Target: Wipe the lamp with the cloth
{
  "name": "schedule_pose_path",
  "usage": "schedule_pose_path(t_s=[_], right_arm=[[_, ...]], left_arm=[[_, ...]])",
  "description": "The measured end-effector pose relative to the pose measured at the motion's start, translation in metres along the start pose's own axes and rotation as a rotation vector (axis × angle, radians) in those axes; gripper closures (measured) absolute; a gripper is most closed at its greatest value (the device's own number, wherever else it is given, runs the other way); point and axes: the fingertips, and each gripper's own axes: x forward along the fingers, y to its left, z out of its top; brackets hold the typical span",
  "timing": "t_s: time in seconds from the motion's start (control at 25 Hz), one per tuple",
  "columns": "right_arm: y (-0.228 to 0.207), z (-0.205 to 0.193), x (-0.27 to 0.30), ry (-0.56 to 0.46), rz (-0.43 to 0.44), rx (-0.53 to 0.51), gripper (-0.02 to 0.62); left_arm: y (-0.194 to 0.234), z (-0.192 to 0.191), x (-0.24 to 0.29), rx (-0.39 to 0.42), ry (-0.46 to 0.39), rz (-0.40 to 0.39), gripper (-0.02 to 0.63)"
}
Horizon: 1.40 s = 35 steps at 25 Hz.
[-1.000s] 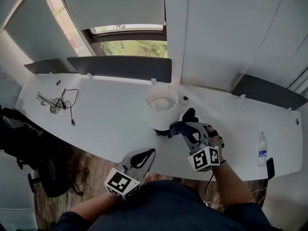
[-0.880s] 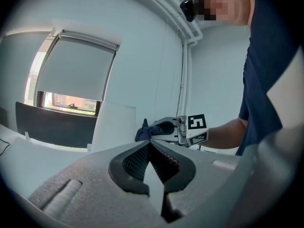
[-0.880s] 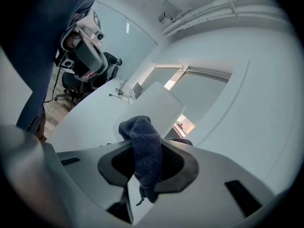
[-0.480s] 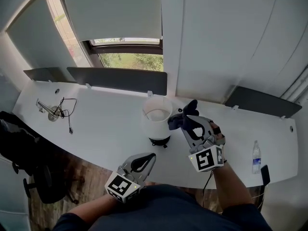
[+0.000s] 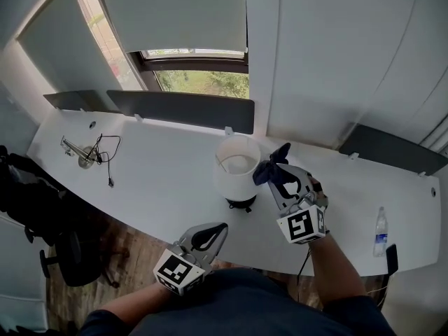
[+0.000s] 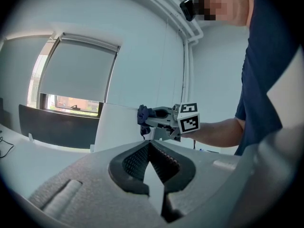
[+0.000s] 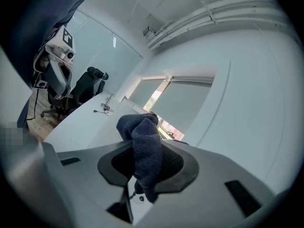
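Holding a dark blue cloth (image 5: pixel 269 171) in the right gripper (image 5: pixel 274 178), jaws clamped on its middle, bunched end poking out past the tips. Cloth touching or just beside the right rim of the lamp (image 5: pixel 236 165); cannot tell which from the head view. Hovering with the left gripper (image 5: pixel 212 234) low at the front edge of the desk (image 5: pixel 154 180), jaws together with nothing between them, apart from the lamp.

Plenty of bare desk to the lamp's left, out to a small stand with a black cable (image 5: pixel 89 150) near the far left end. More bare top to the right, as far as 1 water bottle (image 5: pixel 381 229) by the right end. Hemmed in behind by a dark panel (image 5: pixel 182 107) along the back edge.

Lamp near the front edge, upright, long axis vertical, open top of the white shade facing up. Dark base (image 5: pixel 241 203) mostly hidden under the shade. Lower part of the cloth buried between the jaws. Black office chair (image 5: pixel 35 208) cut off at the left border.
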Motion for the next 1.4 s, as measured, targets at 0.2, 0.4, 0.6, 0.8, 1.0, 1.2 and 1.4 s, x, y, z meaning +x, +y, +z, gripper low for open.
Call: schedule_pose_path(t_s=[0.2,0.4,0.6,0.8,1.0,1.2,1.4], right_arm=[[0.007,-0.016,0.003,0.013,-0.001,0.058,0.491],[0.021,-0.037,0.005,0.047,0.010,0.082,0.491],[0.039,-0.064,0.006,0.104,0.038,0.090,0.491],[0.054,-0.084,0.008,0.150,0.076,0.084,0.491],[0.070,-0.105,0.007,0.208,0.113,0.057,0.490],[0.066,-0.106,0.000,0.227,0.108,0.074,0.489],[0.033,-0.086,-0.015,0.206,0.041,0.067,0.491]], left_arm=[[0.002,-0.004,-0.003,0.009,0.020,0.010,0.600],[0.002,-0.010,-0.006,0.011,0.042,0.017,0.600],[-0.001,-0.013,-0.007,-0.006,0.052,0.025,0.600],[-0.002,-0.017,-0.007,-0.003,0.065,0.023,0.600],[-0.004,-0.021,-0.004,-0.008,0.074,0.018,0.600],[-0.006,-0.018,0.000,-0.012,0.062,-0.001,0.600],[-0.009,-0.010,0.002,0.016,0.039,-0.030,0.600]])
